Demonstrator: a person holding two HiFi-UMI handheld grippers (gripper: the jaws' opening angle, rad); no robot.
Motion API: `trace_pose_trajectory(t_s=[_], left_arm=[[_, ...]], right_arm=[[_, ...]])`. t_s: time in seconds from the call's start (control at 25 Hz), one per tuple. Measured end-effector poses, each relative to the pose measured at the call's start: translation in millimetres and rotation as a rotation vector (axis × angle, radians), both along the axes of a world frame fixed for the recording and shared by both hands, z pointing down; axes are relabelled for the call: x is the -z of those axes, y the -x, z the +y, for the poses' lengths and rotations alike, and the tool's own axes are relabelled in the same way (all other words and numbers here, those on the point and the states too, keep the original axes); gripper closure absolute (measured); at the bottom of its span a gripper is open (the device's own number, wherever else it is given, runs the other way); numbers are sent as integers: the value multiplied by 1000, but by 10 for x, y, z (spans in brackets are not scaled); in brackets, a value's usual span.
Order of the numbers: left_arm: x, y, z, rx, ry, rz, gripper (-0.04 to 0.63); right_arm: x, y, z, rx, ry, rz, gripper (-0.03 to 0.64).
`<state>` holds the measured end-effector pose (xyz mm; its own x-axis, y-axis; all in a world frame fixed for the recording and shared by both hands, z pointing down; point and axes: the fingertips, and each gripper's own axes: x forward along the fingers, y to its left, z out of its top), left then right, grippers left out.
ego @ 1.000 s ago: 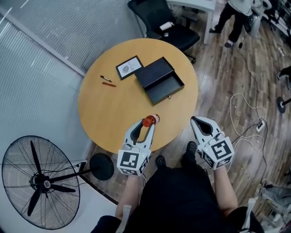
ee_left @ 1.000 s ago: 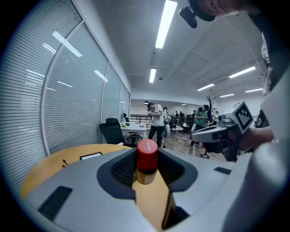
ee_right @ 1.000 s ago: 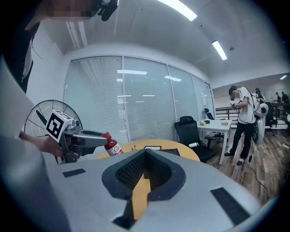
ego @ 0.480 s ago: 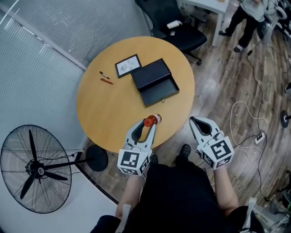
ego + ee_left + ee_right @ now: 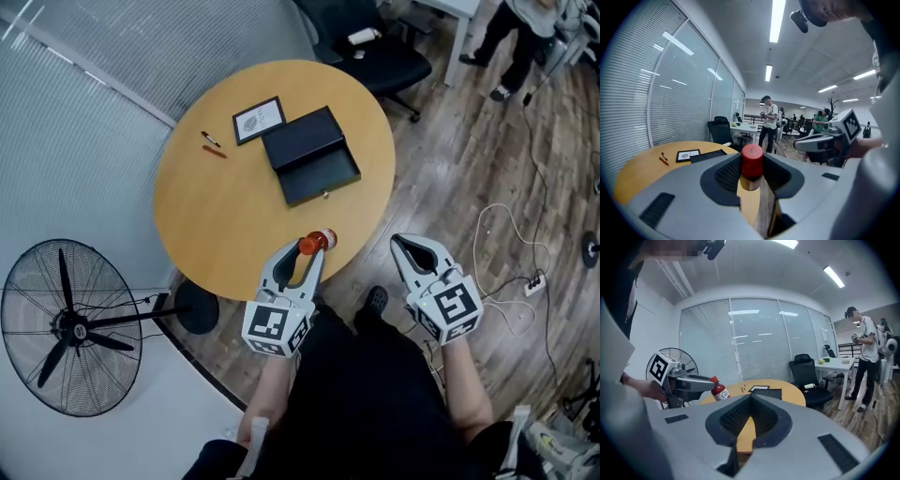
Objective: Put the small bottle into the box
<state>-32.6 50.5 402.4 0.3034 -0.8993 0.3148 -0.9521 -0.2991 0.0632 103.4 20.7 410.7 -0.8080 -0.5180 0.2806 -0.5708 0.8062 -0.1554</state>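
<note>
Both grippers have shifted slightly along the round wooden table's [image 5: 220,220] edge. The left gripper [image 5: 307,255] clamps the small red-capped bottle [image 5: 320,240] for carrying, well short of the open black box [image 5: 311,155]. The right gripper [image 5: 401,245] is closed, empty and idle.

Round wooden desk [image 5: 216,216]: framed card [image 5: 259,120] at far side, black pen [image 5: 209,139] and orange pen [image 5: 216,151] just left of it. Pedestal fan [image 5: 70,326] on floor, near left. Office chair [image 5: 375,56] beyond desk. Power strip [image 5: 536,281] on floor, right.

Head cam above, jaw cams low; table [image 5: 216,216] shared.
</note>
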Motion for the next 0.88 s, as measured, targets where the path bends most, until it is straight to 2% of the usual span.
trace_pose_trajectory(t_s=[0.44,0.88], left_arm=[[-83,-57,44,4,26,-19,465],[-126,-72,-330,-24,25,0,465]], right_arm=[[-128,-17,31,4,38,-12,607],[-128,-129,-262,-38,43,20,607]])
